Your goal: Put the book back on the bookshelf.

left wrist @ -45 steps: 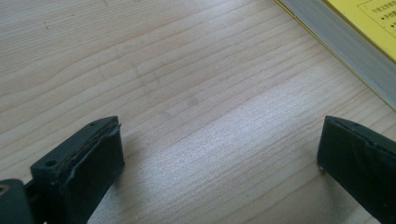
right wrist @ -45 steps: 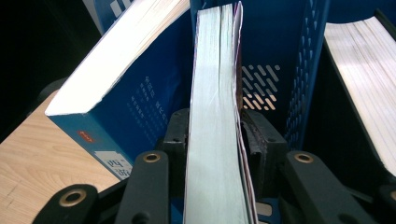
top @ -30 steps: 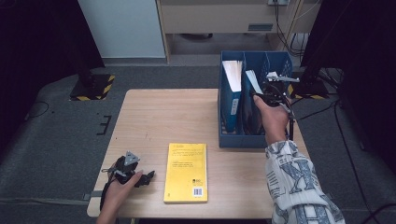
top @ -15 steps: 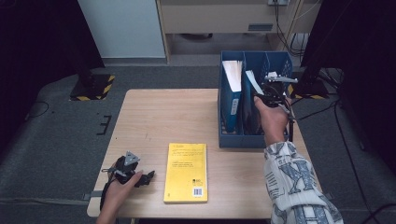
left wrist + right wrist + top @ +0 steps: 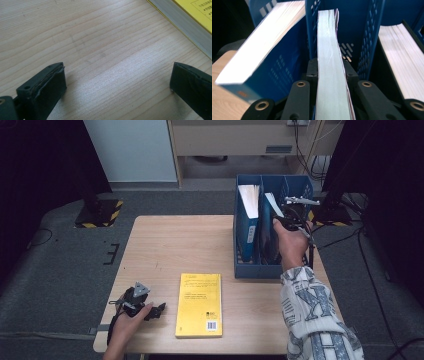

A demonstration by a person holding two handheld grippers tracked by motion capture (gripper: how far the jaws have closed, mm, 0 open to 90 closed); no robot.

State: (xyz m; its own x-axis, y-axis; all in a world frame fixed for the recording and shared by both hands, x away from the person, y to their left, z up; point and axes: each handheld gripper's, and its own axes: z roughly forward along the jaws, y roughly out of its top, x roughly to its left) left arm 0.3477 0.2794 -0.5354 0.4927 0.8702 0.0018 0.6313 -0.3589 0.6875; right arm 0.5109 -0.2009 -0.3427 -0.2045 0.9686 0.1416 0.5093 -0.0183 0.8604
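Right gripper view: jaws clamped on thin book point(image 5: 331, 75).

My table point(image 5: 190, 245) is pale wood with a fine, matt grain. My left gripper point(image 5: 117, 82) has matt black plastic jaws, the pads looking rubbery and a bit scuffed. The yellow book point(image 5: 200, 304) wears a smooth, slightly glossy paper cover. The blue file rack point(image 5: 367, 37) is perforated hard plastic. The thin book point(image 5: 332, 70) shows matt paper page edges.
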